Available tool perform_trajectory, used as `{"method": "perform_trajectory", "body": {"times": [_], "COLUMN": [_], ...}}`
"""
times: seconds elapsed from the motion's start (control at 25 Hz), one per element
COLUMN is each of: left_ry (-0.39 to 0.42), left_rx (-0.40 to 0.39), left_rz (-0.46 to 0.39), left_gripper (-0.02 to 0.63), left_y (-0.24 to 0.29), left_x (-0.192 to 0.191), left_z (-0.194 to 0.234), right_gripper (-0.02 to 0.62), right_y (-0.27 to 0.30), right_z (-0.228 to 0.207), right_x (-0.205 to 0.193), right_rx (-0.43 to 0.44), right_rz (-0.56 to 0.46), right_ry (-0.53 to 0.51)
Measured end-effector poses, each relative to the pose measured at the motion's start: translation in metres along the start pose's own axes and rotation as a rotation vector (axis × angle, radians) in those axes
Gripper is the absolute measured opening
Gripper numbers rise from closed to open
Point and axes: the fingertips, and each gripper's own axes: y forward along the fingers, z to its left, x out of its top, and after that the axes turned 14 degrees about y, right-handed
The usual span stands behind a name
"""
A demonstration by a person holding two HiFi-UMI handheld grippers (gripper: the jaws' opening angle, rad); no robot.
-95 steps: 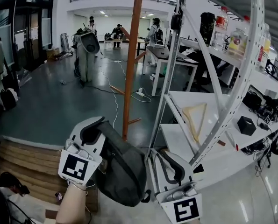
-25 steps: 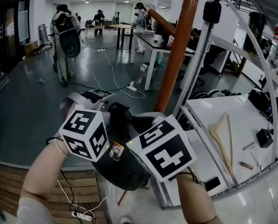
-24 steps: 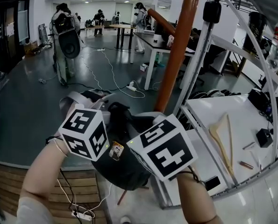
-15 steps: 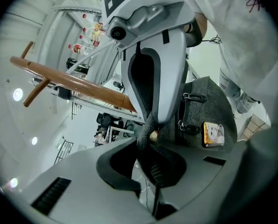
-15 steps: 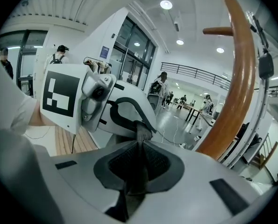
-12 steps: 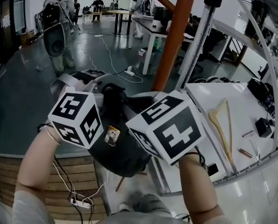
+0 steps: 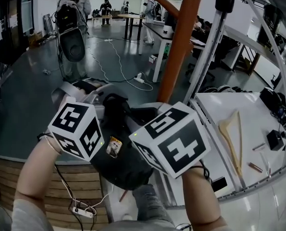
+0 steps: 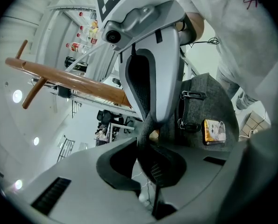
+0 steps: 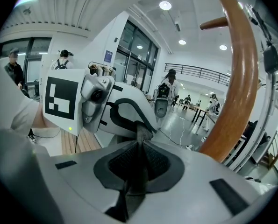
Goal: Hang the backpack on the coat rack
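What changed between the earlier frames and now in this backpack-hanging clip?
The left tool and right tool lifted the backpack from low in the head view, up and nearer the coat rack. Since a second ago little has moved: both tools stay shut on the backpack, which is not hung yet.

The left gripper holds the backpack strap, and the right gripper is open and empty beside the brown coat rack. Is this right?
Not quite. The right gripper is not open and empty: its jaws are shut on the backpack strap too, as the right gripper view shows. The rest is correct.
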Motion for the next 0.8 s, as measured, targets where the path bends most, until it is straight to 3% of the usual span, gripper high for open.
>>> {"method": "perform_trajectory", "body": {"times": [0.24,0.48,0.8], "left_ry": [0.020,0.083,0.200], "left_rx": [-0.022,-0.173,-0.270], "left_rz": [0.019,-0.055,-0.117], "left_gripper": [0.043,0.044,0.044], "left_y": [-0.003,0.011,0.024], "left_x": [-0.013,-0.011,0.002], "left_z": [0.010,0.007,0.007], "right_gripper": [0.044,0.044,0.049], "right_y": [0.004,0.008,0.000], "right_z": [-0.003,-0.012,-0.022], "right_x": [0.015,0.011,0.004], "right_rx": [-0.004,0.016,-0.017], "right_rz": [-0.023,-0.028,-0.101], "right_ry": [0.023,0.151,0.252]}}
